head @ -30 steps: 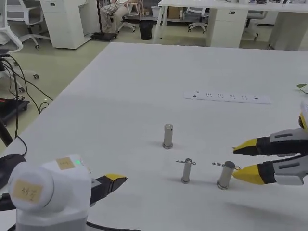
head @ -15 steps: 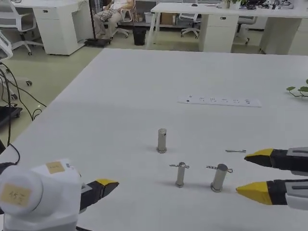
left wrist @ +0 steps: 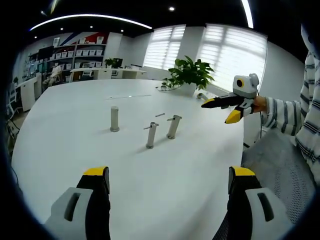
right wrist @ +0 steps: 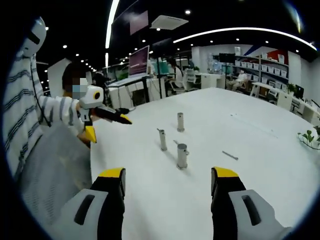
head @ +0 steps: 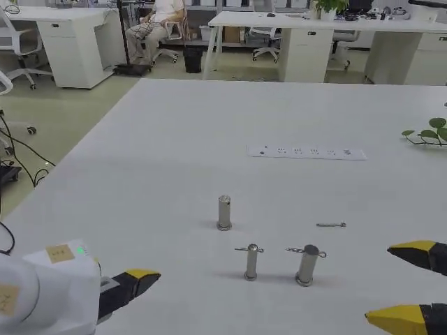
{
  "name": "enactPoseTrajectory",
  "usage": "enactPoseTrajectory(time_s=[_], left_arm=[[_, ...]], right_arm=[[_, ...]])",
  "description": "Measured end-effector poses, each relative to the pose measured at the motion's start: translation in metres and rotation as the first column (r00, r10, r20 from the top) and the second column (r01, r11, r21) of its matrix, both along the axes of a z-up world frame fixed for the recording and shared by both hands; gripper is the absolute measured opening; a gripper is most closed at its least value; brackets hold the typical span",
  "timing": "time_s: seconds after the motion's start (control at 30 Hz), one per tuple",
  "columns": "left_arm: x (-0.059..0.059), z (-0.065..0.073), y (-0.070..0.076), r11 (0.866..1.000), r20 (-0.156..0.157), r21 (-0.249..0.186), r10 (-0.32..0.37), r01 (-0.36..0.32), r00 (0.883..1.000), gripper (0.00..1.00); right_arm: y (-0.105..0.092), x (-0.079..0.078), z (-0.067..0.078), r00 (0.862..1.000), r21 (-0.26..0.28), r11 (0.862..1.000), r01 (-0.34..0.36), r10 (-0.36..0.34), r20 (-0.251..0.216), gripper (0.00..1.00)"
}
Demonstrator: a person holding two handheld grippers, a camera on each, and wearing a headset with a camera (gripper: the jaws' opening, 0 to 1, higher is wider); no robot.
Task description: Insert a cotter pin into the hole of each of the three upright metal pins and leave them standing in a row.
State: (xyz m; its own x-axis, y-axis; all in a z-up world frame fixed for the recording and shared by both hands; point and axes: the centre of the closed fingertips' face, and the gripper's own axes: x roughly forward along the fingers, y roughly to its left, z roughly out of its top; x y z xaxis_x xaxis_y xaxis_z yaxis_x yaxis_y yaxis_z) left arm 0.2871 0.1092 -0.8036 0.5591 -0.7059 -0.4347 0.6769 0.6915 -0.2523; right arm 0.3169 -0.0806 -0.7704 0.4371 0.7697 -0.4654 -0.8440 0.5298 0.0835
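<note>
White surface (head: 174, 139) stretches ahead of both my tools. My right tool (head: 380, 283) hangs over it with jaws spread wide, and my left tool (left wrist: 169, 174) is just as wide. To the left of the right tool stand the nearest pin (head: 306, 264) and the middle pin (head: 251, 262), each with a cotter pin through its top. Beyond them, between my tools, stands the bare pin (head: 224, 212). Further ahead of the right tool lies a loose cotter pin (head: 331, 225), flat.
</note>
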Motion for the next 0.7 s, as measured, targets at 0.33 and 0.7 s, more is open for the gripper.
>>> enactPoseTrajectory(time_s=[0.33, 0.7], left_arm=[[0.0, -0.003, 0.002, 1.0, -0.012, 0.007, 0.001, -0.001, 1.0, 0.99], [0.005, -0.004, 0.007, 1.0, -0.028, 0.009, 0.012, -0.011, 1.0, 0.99]], right_arm=[[-0.007, -0.01, -0.006, 0.998, 0.011, 0.998, 0.056, -0.055, -0.041, 0.85], [-0.018, -0.018, -0.019, 0.987, 0.011, 0.993, 0.12, -0.118, -0.105, 0.99]])
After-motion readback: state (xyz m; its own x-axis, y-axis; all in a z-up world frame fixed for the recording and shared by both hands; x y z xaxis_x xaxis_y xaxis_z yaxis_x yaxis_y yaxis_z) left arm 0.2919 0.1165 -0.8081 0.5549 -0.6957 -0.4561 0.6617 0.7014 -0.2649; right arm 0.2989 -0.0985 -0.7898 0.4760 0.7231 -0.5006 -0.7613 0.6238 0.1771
